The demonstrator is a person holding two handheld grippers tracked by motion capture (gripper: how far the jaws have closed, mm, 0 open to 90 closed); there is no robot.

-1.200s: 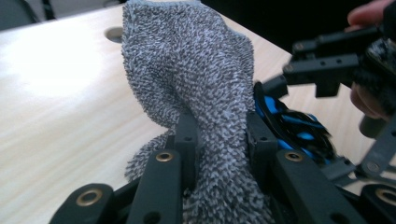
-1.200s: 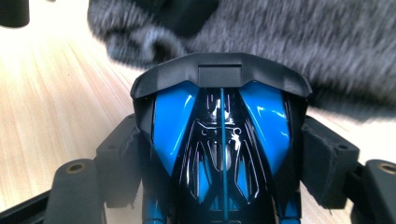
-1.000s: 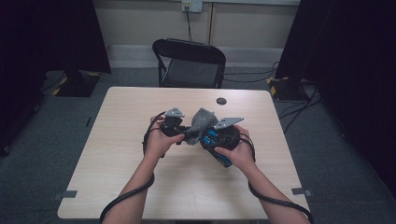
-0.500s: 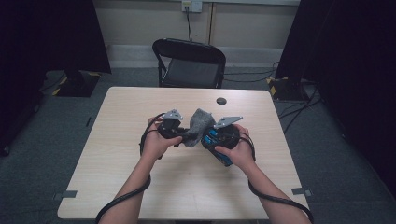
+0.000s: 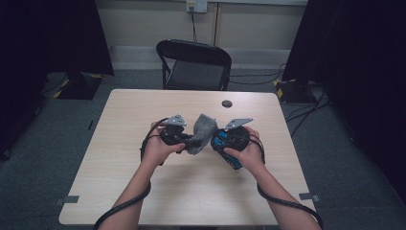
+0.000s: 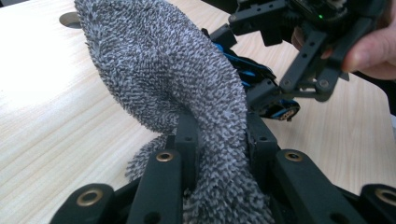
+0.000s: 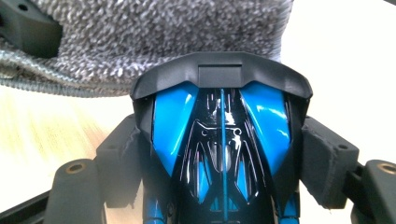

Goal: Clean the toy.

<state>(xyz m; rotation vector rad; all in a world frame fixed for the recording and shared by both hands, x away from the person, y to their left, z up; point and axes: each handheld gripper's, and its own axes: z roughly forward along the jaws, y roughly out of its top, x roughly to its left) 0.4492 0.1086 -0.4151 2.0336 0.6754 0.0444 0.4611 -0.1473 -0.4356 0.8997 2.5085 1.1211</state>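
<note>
A grey fuzzy cloth [image 5: 202, 130] hangs between my two hands above the middle of the table [image 5: 191, 191]. My left gripper [image 5: 186, 140] is shut on it; in the left gripper view the cloth [image 6: 173, 79] bunches up between the black jaws of the left gripper [image 6: 222, 134] and curls over to the left. My right gripper [image 5: 219, 142] is shut on a glossy blue and black toy car [image 5: 224, 142]. In the right gripper view the pads [image 7: 327, 158] press on both sides of the car [image 7: 222, 130], whose nose touches the cloth [image 7: 163, 37].
A small dark disc [image 5: 227, 103] lies on the table near the far edge. A black folding chair [image 5: 194, 62] stands behind the table. Cables trail from both grippers off the near edge. Dark curtains flank the room.
</note>
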